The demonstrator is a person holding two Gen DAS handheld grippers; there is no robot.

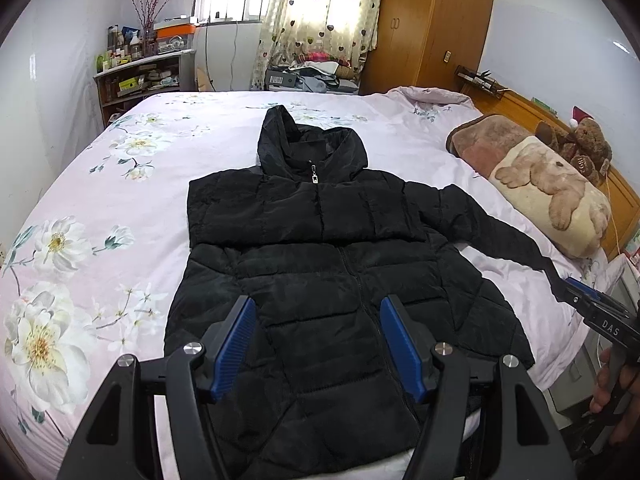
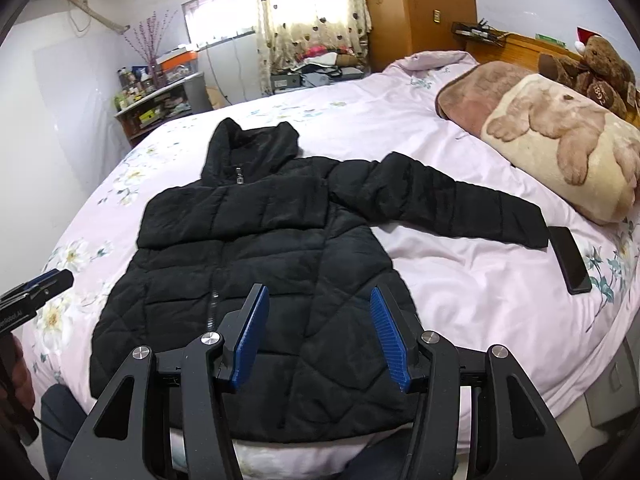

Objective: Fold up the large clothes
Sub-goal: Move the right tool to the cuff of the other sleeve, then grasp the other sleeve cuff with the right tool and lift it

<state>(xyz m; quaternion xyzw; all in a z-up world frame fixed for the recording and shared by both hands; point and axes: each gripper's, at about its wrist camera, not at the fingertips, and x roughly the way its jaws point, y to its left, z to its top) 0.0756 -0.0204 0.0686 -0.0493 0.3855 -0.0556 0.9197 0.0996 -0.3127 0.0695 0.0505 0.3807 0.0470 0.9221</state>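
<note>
**Black puffer jacket spread on the bed, both tongs released above its hem**

A black quilted hooded puffer jacket lies front-up on a pale pink bedsheet printed with white flowers, its zip closed and the hood pointing toward the far window. One sleeve is folded across the chest as a flat band; the other sleeve stretches out sideways toward a rolled beige blanket with a bear print, its cuff lying just beside a dark flat phone on the sheet.

The left gripper hovers over the lower part of the jacket near the zip, its blue ribbed pads apart with nothing between them. The right gripper hangs likewise over the hem (a little further toward the outstretched sleeve), jaws spread and empty.

A brown teddy bear sits against the wooden headboard behind the blanket. A wooden wardrobe stands beyond the bed beside a heart-patterned curtain.
</note>
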